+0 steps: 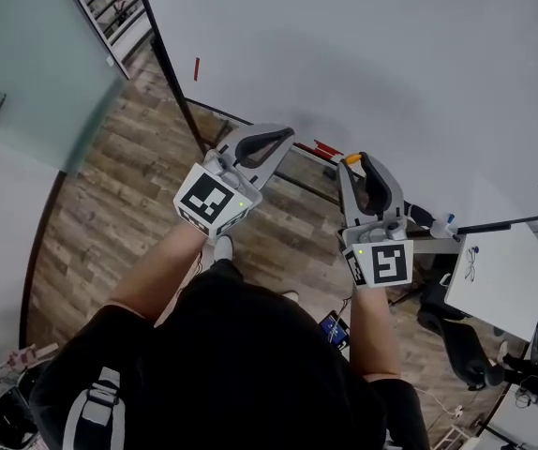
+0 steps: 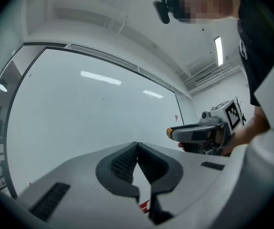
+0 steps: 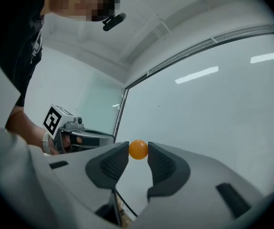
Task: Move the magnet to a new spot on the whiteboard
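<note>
Whiteboard (image 1: 391,64) — large, smooth, glossy white sheet in a thin dark frame. Below its lower edge lies a matte wood-plank floor (image 1: 110,204). Left gripper (image 2: 137,146) faces the whiteboard: grey moulded shell, ribbed black pads meeting tip to tip, nothing between. Right gripper (image 1: 355,163) pinches the magnet (image 3: 138,149) — a small glossy orange ball — near the whiteboard's lower edge; contact with its surface is unclear.

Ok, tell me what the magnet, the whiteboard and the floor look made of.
Magnet: probably plastic-coated, a smooth orange ball with a soft sheen.
Whiteboard: glossy, likely glass or enamel; it shows sharp reflections.
Floor: wood or wood-look planks, visible grain.
</note>
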Available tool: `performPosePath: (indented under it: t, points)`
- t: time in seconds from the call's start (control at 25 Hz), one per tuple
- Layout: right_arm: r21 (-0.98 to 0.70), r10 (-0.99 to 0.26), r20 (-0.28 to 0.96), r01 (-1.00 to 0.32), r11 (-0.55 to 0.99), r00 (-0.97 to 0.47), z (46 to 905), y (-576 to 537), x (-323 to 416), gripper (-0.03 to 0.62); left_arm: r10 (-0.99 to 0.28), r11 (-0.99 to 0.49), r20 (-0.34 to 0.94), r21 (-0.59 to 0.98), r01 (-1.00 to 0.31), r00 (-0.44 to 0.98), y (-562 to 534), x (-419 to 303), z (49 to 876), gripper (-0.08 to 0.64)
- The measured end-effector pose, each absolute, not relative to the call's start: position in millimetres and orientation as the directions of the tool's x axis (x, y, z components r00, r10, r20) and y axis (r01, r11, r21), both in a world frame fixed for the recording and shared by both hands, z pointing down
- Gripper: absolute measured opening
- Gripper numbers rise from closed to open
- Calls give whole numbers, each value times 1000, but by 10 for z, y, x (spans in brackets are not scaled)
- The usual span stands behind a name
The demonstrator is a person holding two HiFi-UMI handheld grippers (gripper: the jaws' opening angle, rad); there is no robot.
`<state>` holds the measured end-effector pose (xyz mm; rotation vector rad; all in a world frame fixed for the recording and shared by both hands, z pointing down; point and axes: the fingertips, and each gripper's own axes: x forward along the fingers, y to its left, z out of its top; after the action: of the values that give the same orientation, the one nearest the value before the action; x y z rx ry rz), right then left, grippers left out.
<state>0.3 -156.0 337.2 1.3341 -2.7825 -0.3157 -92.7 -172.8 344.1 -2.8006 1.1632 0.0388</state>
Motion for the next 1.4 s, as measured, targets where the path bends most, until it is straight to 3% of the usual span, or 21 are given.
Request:
performPosePath:
  t: [0.56, 1.4]
  points:
    - [336, -885, -46, -842, 422, -462, 3039, -2636, -913, 120, -672, -724, -108, -116, -680, 733, -2694, -1916, 3114, 5]
    - [664, -978, -27, -735, 136, -206, 2557, -3516, -1363, 120, -638, -740, -151, -153, -655, 755, -3280, -1999, 2794, 5]
